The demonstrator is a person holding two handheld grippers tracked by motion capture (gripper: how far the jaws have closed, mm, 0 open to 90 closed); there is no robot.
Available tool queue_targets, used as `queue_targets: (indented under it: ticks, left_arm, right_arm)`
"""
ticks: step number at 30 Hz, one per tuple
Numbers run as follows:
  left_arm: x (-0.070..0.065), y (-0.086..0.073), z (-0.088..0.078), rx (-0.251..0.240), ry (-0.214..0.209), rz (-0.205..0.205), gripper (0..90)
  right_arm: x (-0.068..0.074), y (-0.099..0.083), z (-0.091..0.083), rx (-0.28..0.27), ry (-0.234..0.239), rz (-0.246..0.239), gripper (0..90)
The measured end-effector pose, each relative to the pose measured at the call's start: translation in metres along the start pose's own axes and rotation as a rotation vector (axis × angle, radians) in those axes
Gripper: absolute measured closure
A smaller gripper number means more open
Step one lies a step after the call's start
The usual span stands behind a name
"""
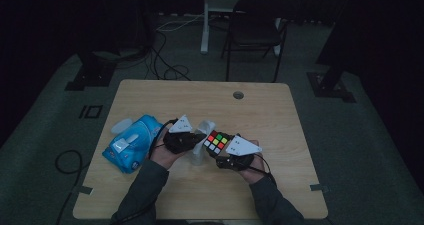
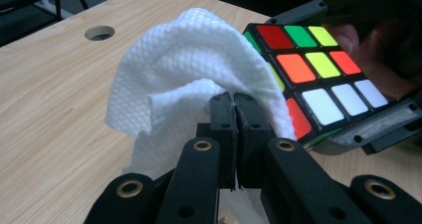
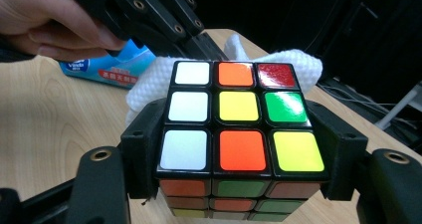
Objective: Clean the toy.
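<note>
Pinching a white wipe [image 2: 194,79] between shut jaws, the left tool [image 2: 234,109] sits just beside the puzzle cube [image 3: 239,114] clamped in the right tool [image 3: 239,149] above the surface [image 1: 150,195], cloth seemingly touching the cube's near side.

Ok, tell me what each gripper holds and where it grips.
The left gripper pinches the white wipe at a bunched fold. The right gripper clamps the puzzle cube by two opposite side faces.
</note>
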State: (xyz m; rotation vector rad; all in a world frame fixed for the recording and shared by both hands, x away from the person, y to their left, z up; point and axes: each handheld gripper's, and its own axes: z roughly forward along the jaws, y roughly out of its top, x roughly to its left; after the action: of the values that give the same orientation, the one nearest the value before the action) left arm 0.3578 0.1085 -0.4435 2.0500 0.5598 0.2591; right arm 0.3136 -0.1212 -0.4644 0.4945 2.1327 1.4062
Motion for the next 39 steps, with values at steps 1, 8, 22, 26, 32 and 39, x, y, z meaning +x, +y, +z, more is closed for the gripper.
queue_targets:
  ticks: [1,8,22,26,32,39]
  left_arm:
    - [0.0,0.0,0.0,0.003,0.002,0.002,88.6]
    - [-0.003,0.005,-0.003,-0.017,0.011,0.007,88.6]
    - [-0.005,0.007,-0.007,-0.057,0.015,0.004,88.6]
    - [-0.004,0.005,-0.005,-0.042,0.019,0.006,88.6]
    - [-0.003,0.0,0.001,-0.011,0.031,0.004,88.7]
    - [0.0,-0.004,0.007,0.023,0.038,0.005,88.6]
  right_arm:
    - [0.0,0.0,0.0,0.0,0.001,0.002,34.0]
    - [0.002,-0.001,0.001,0.007,0.019,-0.001,34.0]
    - [0.006,-0.003,0.006,0.021,0.038,0.001,34.0]
    - [0.004,-0.002,0.004,0.014,0.035,0.012,33.9]
    - [0.0,-0.001,0.001,0.003,0.026,0.032,34.0]
    - [-0.004,0.001,-0.001,-0.011,0.024,0.046,34.0]
